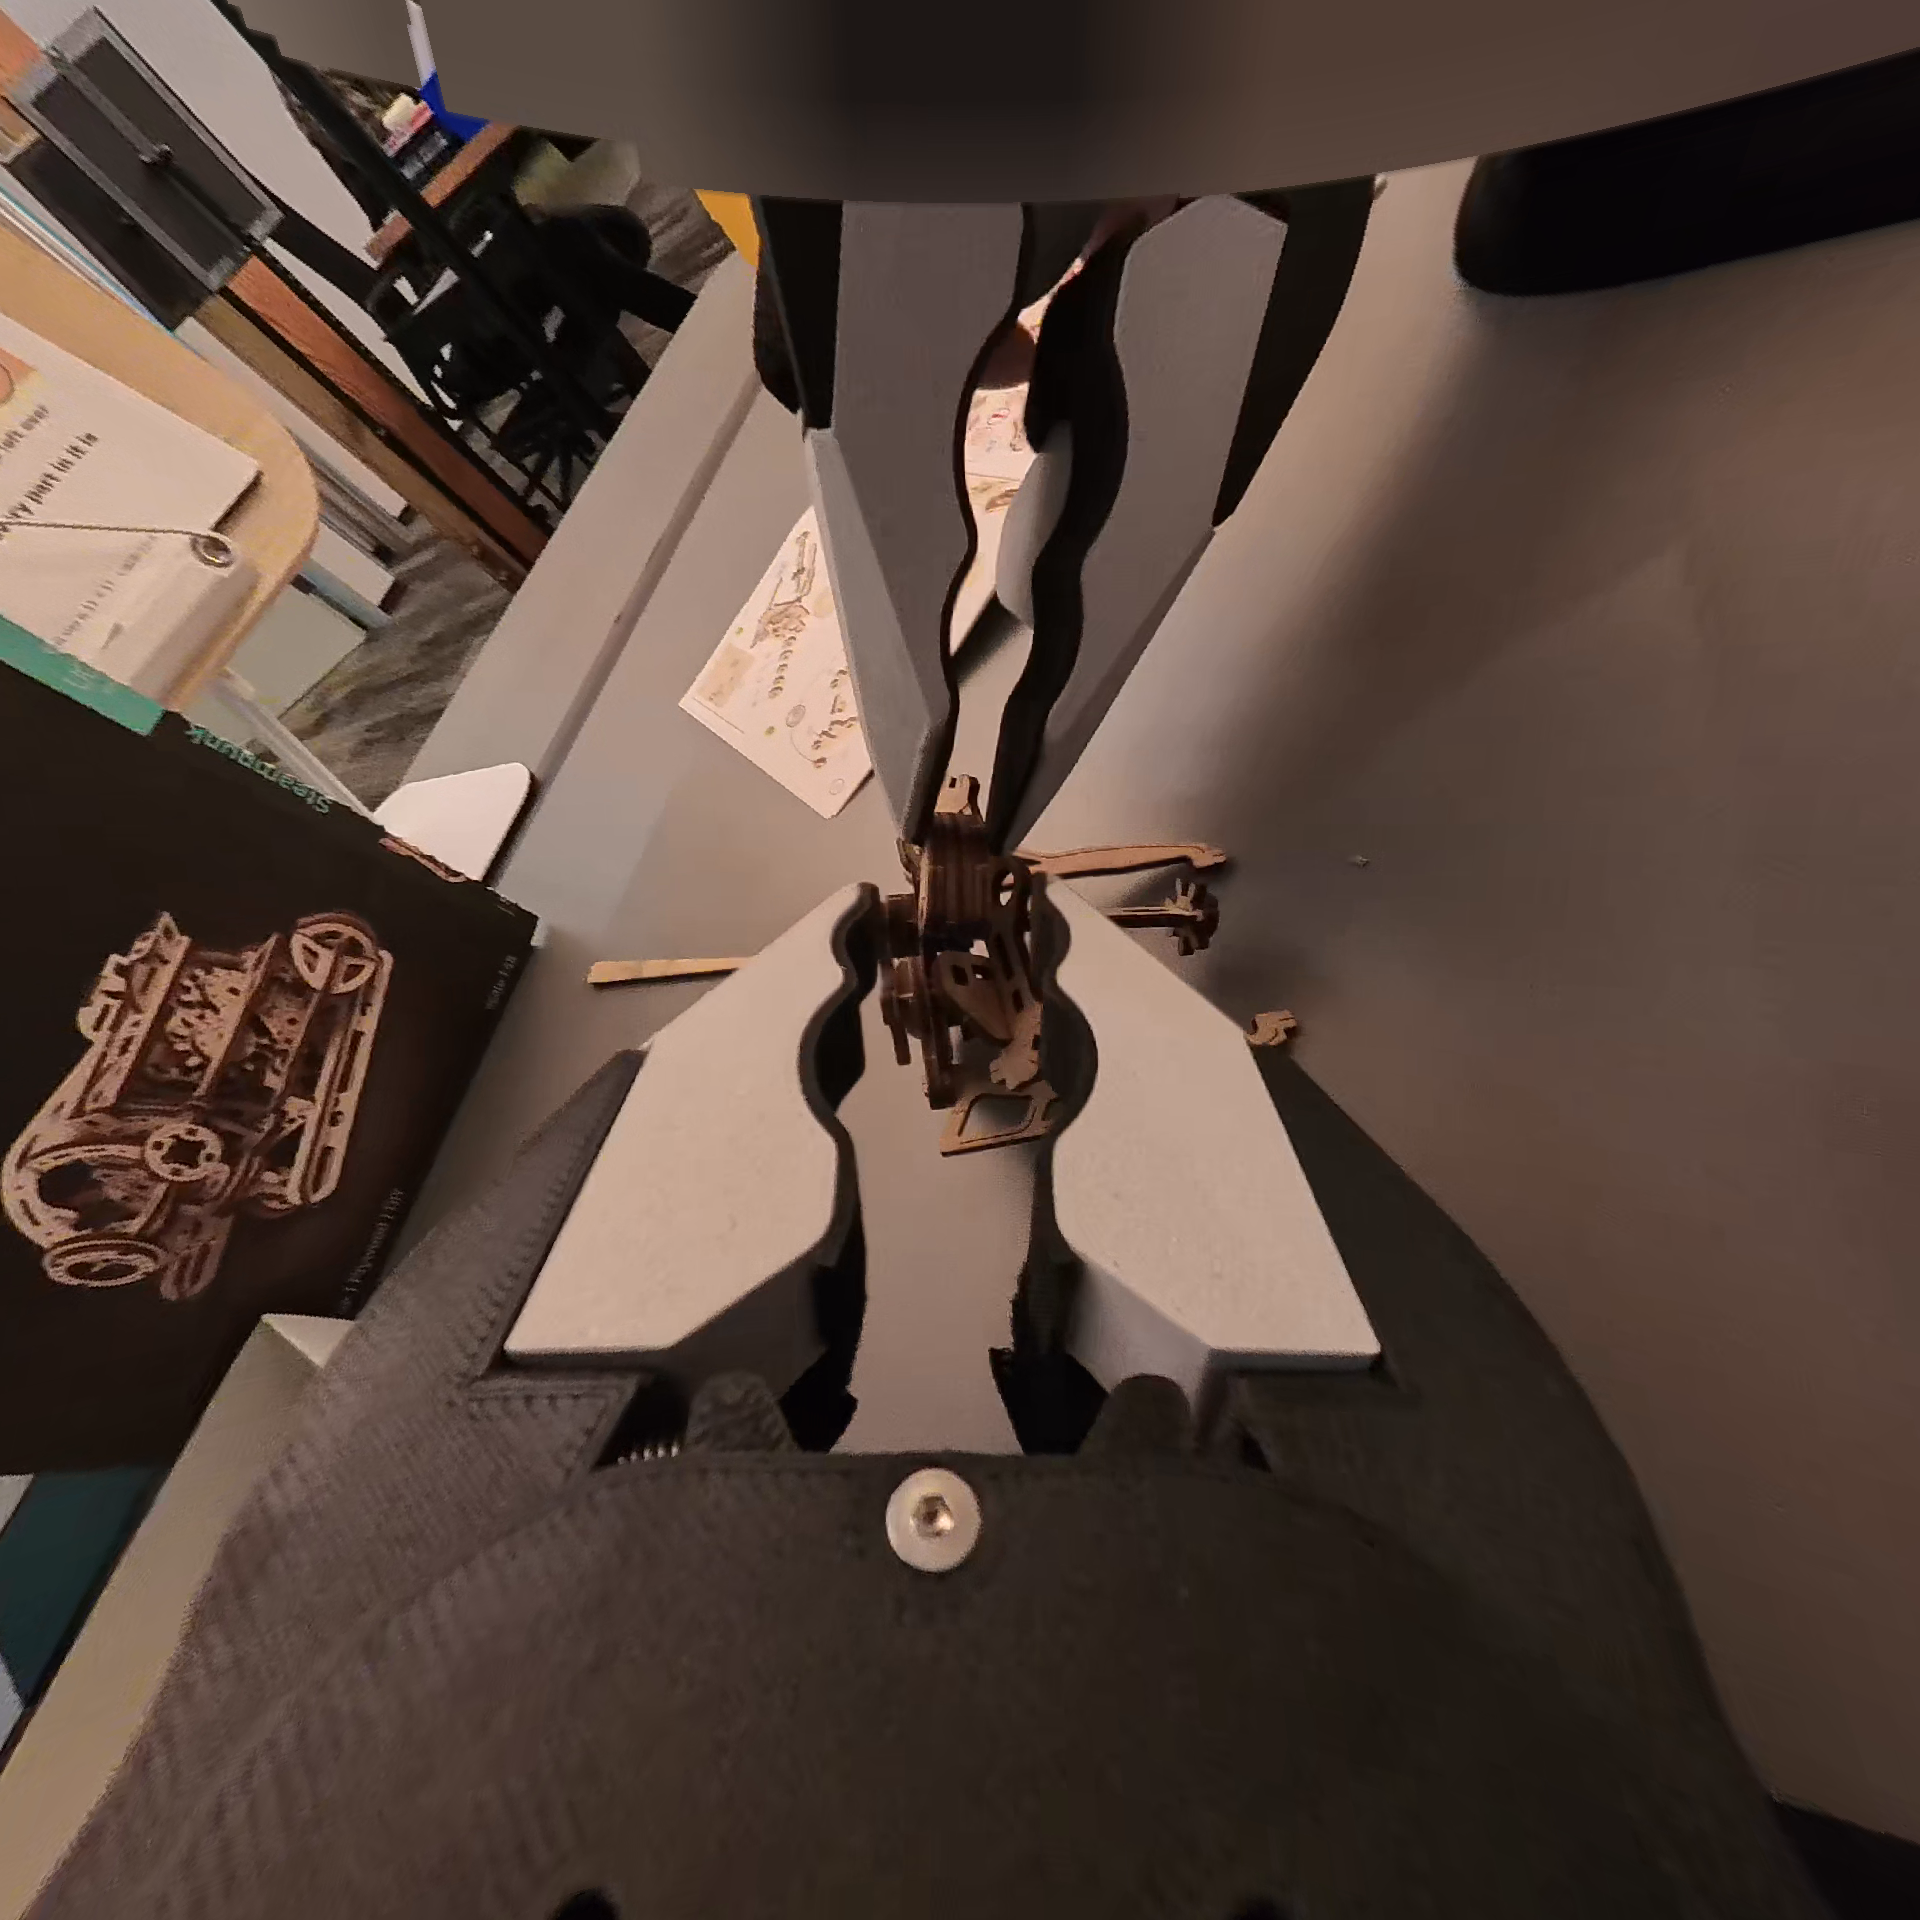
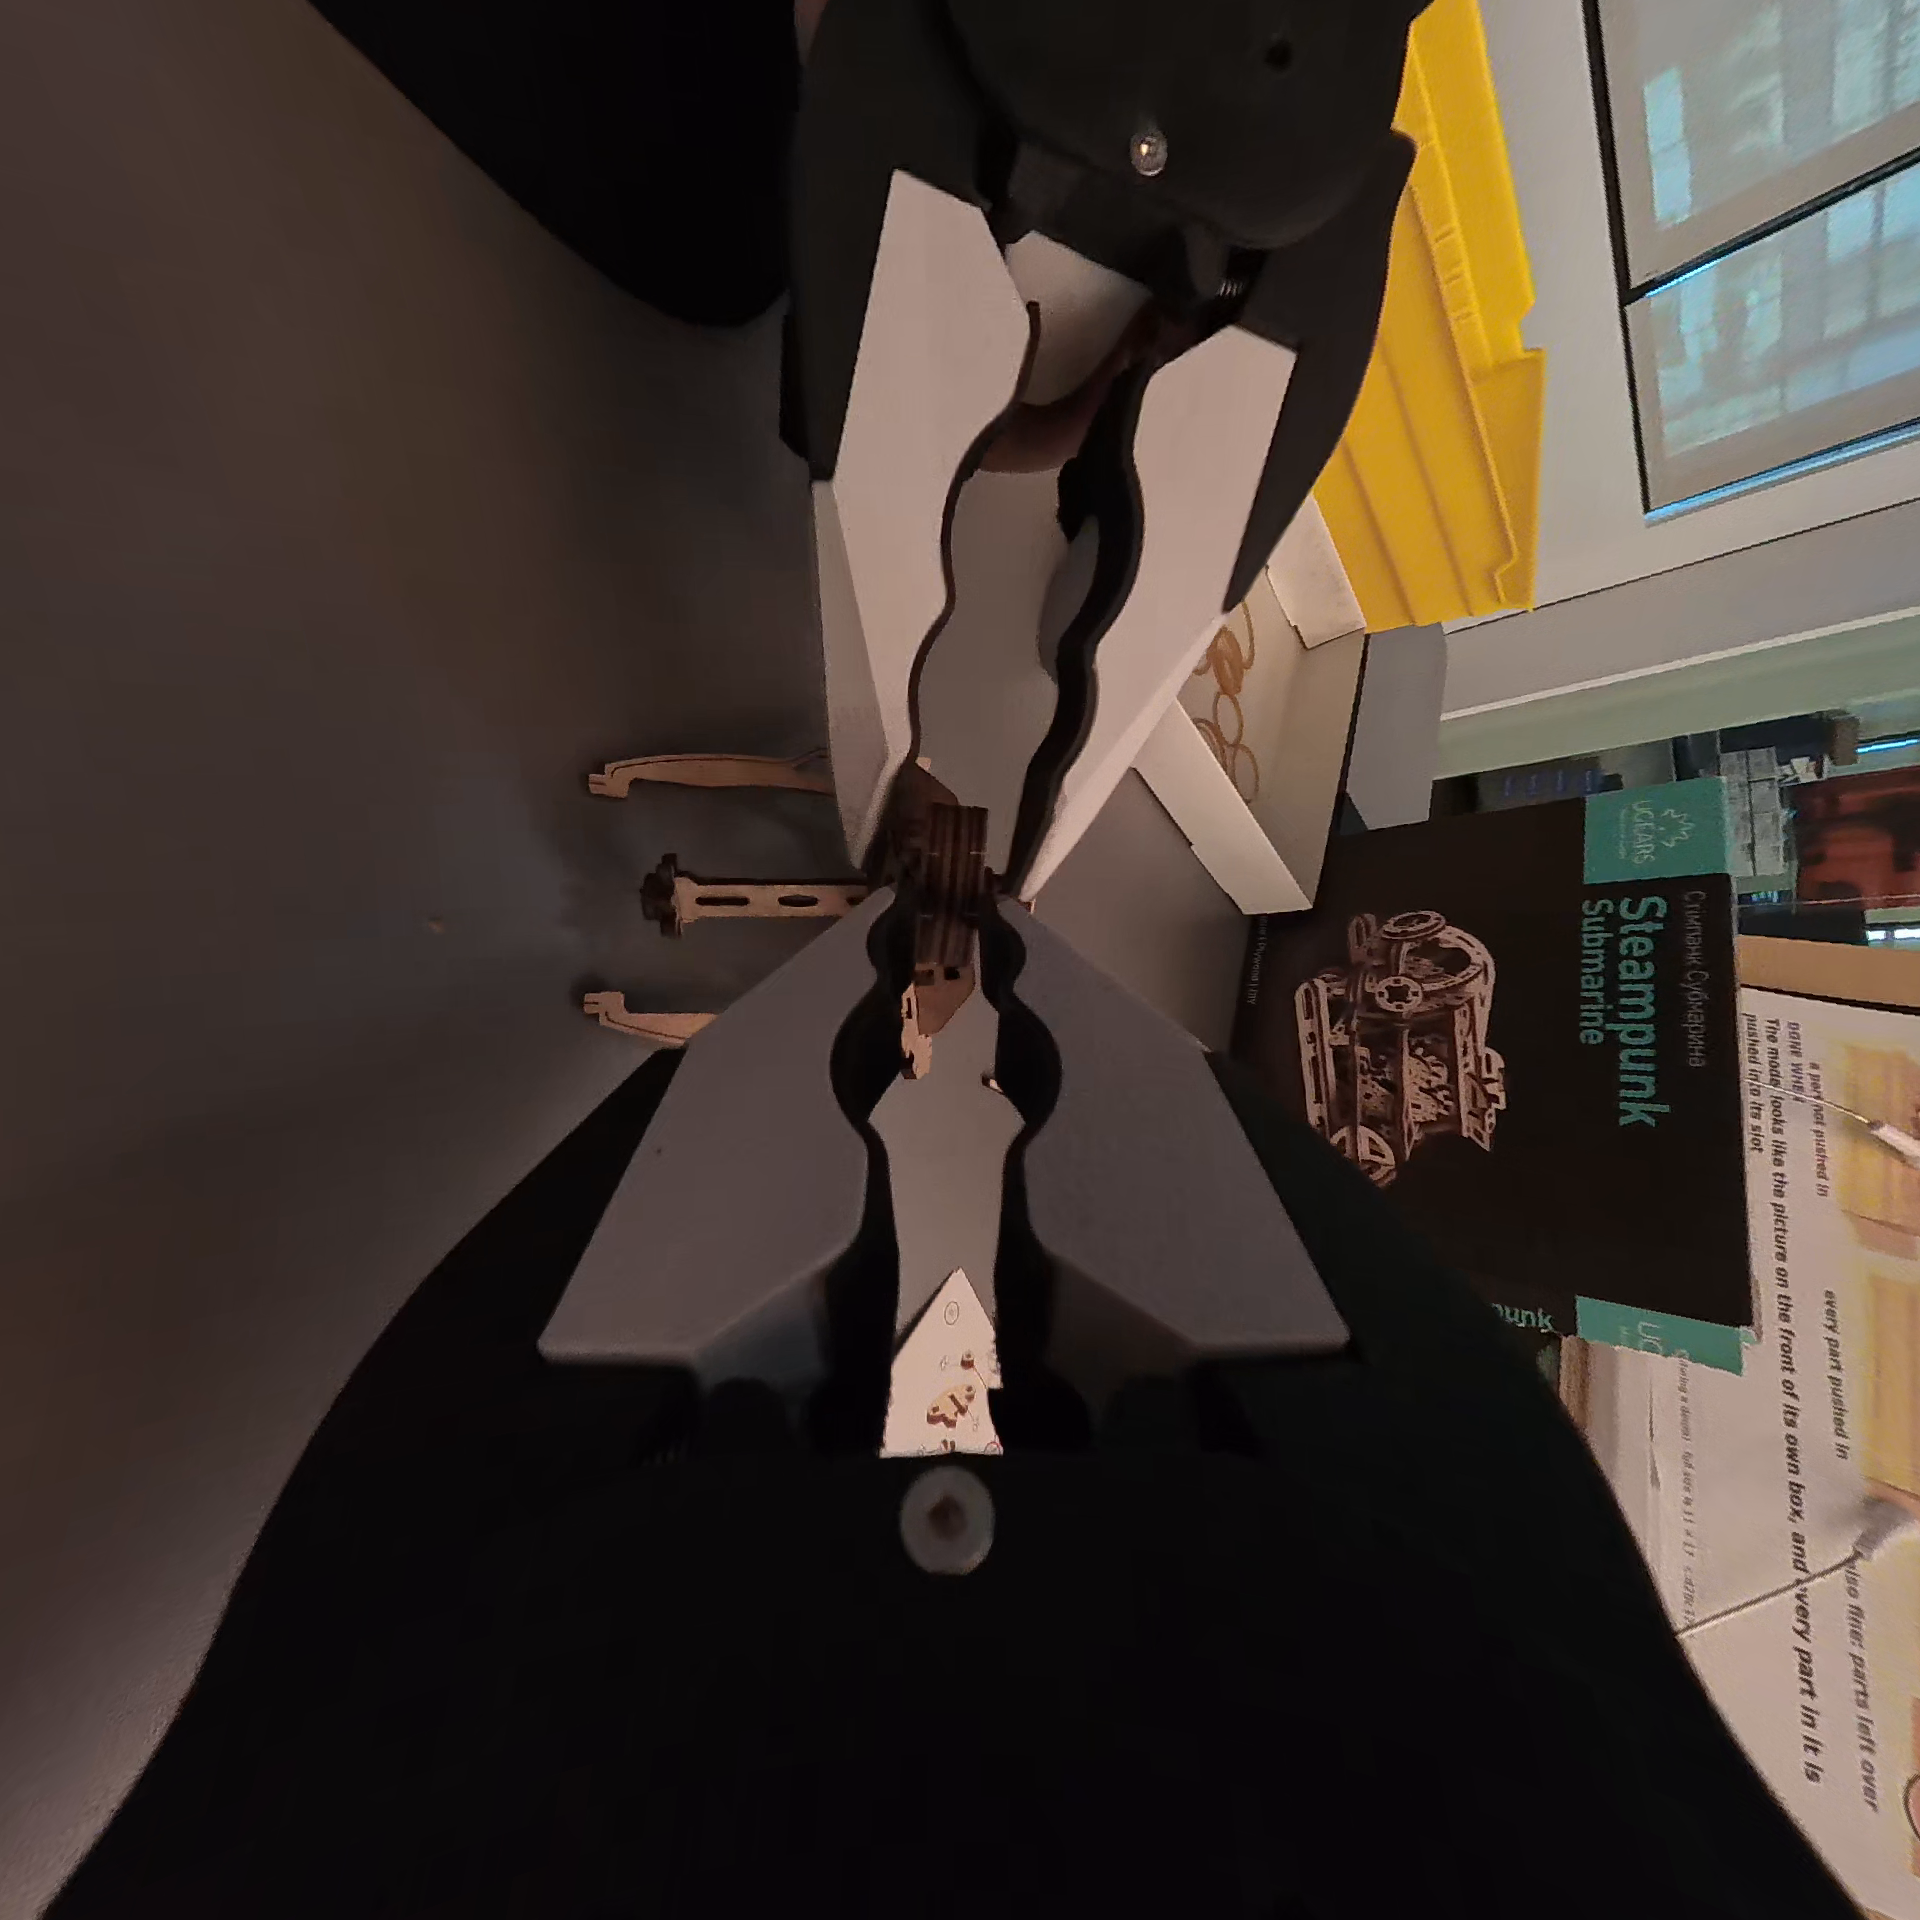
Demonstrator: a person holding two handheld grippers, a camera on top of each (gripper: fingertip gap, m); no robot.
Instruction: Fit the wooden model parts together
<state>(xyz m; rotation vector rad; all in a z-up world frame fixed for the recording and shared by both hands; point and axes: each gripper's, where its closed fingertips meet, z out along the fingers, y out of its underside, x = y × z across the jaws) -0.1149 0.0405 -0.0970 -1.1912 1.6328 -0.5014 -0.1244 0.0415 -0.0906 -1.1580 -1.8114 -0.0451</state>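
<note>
Support is a flat grey table (image 1: 1507,727); matte top, one edge running past a white board (image 1: 468,821) lying at that side. Loose wooden parts lie directly on it: a long curved piece (image 1: 1122,857); a slotted strip with a gear-like end (image 2: 727,896); a thin flat stick (image 1: 665,969); a small hooked piece (image 1: 1270,1029); another curved piece (image 2: 649,1015) near the strip, apart from it. A printed instruction sheet (image 1: 774,665) lies flat farther back; a dark box with a model picture (image 1: 208,1091) stands at the table's side, base contact not visible.
</note>
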